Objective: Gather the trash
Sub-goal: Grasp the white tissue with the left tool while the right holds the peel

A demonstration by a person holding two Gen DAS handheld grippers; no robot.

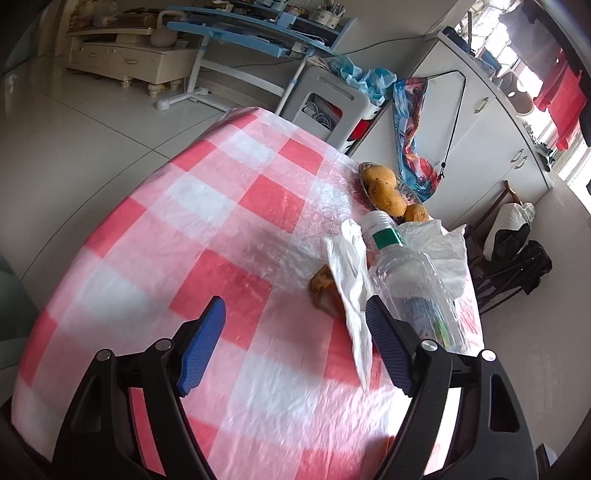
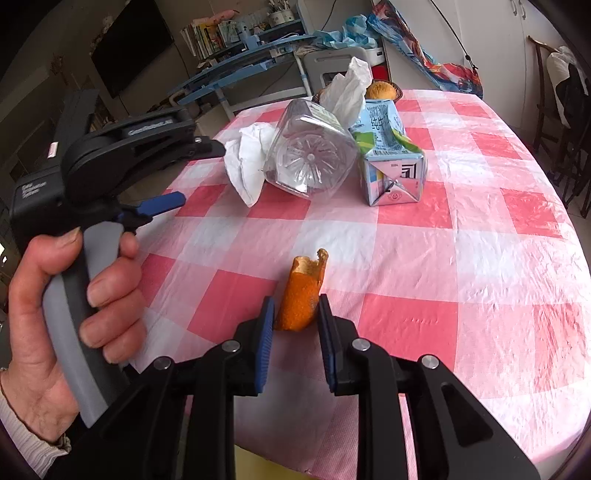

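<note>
My right gripper (image 2: 295, 306) is shut on a piece of orange peel (image 2: 301, 288) near the front of the pink checked table (image 2: 461, 258). Further back lie a clear plastic bottle (image 2: 310, 158), a crumpled white tissue (image 2: 247, 162), a pale blue milk carton (image 2: 391, 158) and a second tissue (image 2: 347, 92) standing up behind them. My left gripper (image 2: 199, 173) is open, just left of the tissue. In the left wrist view the left gripper (image 1: 295, 310) has nothing between its fingers. Its right finger is next to the tissue (image 1: 351, 280) and the bottle (image 1: 410, 280). A brownish peel (image 1: 321, 291) shows from under the tissue.
A dish of yellow fruit (image 1: 384, 188) stands at the table's far edge. A hand (image 2: 74, 314) grips the left tool's handle. Beyond the table are a grey stool (image 1: 328, 103), a blue desk (image 1: 251, 33), white cabinets (image 1: 491, 122) and a dark chair (image 1: 509, 251).
</note>
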